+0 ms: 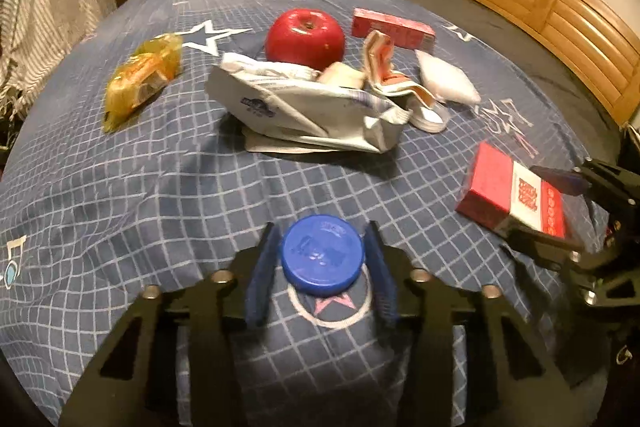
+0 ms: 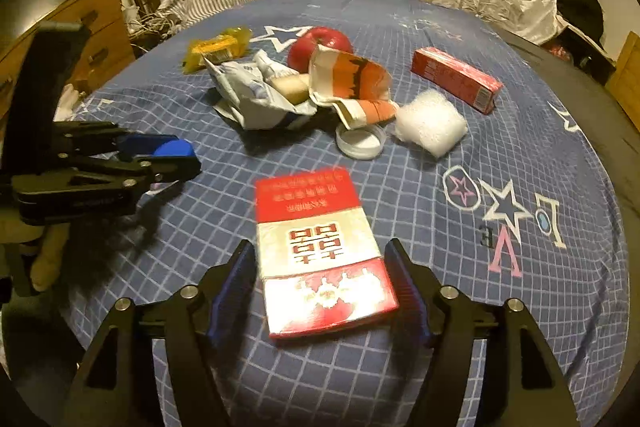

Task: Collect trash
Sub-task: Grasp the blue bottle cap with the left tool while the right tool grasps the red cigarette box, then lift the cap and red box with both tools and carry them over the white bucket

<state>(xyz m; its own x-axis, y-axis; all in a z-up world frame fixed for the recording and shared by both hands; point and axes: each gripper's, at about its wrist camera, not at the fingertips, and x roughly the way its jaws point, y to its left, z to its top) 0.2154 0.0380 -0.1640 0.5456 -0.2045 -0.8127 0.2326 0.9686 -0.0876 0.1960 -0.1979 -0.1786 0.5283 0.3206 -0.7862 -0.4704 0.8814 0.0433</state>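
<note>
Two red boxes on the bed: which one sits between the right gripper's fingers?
The red-and-white cigarette pack, lying flat between the right gripper. The long red box lies far off beyond the trash pile.

A bottle cap [image 1: 322, 255] lay between the left claw's [image 1: 322, 267] pads; a cigarette pack [image 2: 320, 251] between the right claw's [image 2: 320, 291]; an open bag [image 1: 308, 107] lay beyond both, on the bed [image 1: 160, 187]

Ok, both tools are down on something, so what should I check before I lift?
1. Blue cap clamped in left tool: ok, pads on both sides.
2. Cigarette pack between the right tool fingers: ok.
3. Right pads pressing the pack: cannot tell.
4. Tools clear of each other: ok.
5. Bin in sight for the drop: not ok, neither view shows one.
6. Crumpled wrappers and white lid collected: not ok, both lie on the bed.
</note>
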